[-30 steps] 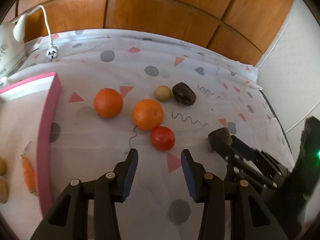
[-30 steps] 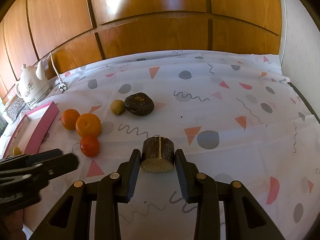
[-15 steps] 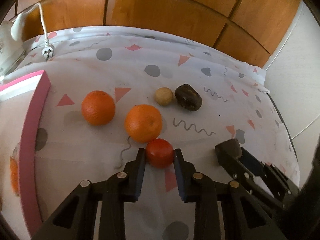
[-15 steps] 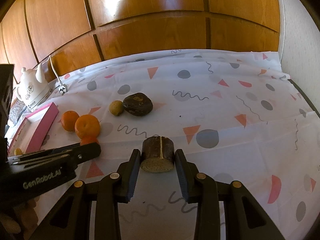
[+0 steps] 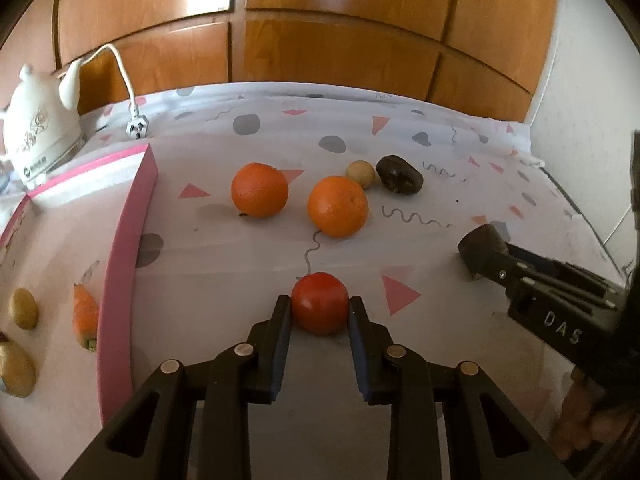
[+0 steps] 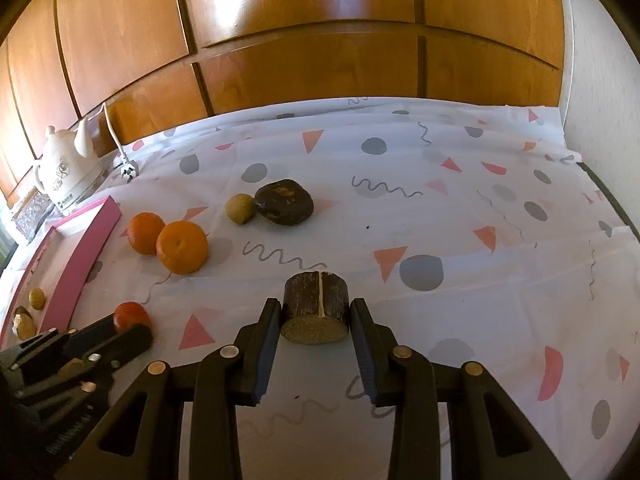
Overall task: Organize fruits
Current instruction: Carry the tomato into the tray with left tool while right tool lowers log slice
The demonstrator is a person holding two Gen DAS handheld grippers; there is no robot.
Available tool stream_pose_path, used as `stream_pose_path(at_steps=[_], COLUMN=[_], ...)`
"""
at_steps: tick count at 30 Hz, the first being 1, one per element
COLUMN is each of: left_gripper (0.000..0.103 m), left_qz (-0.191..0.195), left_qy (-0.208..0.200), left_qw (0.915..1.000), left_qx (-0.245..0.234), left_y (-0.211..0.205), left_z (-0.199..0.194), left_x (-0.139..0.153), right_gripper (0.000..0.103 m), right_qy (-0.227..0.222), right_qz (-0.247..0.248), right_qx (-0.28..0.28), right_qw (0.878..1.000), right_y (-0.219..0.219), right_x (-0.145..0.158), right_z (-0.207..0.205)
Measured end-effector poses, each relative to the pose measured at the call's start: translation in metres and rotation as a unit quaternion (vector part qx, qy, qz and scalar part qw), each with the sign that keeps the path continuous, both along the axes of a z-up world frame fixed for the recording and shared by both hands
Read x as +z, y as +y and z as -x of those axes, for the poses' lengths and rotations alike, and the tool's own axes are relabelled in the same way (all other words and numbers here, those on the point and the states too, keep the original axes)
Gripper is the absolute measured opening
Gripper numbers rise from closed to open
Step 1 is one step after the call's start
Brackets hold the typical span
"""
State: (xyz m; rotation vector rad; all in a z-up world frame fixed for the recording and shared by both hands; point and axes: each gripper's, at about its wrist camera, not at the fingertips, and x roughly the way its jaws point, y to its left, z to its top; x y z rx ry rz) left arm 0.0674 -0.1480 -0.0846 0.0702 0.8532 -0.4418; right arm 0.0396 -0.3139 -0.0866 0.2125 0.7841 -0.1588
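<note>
Round, glossy red tomato, smooth-skinned with a small highlight, clamped between the blue-padded jaws of the left gripper, sitting low at the 6 o'clock side of the patterned tablecloth. Beyond it, toward 12 o'clock, two dimpled oranges: one nearer the tray, the other closer to centre, apart from each other. Farther back at about 1 o'clock, a small tan round fruit just beside a wrinkled dark brown fruit. Short brown cylinder with a pale cut face and a light seam, pinched between the jaws of the right gripper above the cloth. At 9 o'clock, a pink-rimmed tray holding a small carrot hard against its inner wall, plus two yellowish-brown potato-like pieces farther left. White floral kettle with cord and plug at 10 o'clock behind the tray. Compared with half a second back: tomato gripped then as now, but seen farther from the oranges, with more of the tray and kettle in view; cylinder held the same way as before.
</note>
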Motion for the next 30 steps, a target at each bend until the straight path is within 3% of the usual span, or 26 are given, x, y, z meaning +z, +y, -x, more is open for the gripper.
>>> stream_pose_path(at_steps=[30], left_gripper=[0.028], left_qz=[-0.004], left_qy=[-0.014], left_qw=[0.9999], left_qx=[-0.004], left_y=[-0.0008], left_z=[0.0021], left_x=[-0.0026], right_gripper=[0.036], right_qy=[-0.005], right_qz=[-0.013], right_qx=[0.002], right_qw=[1.000], right_y=[-0.0023], right_x=[-0.0045], right_z=[-0.0005])
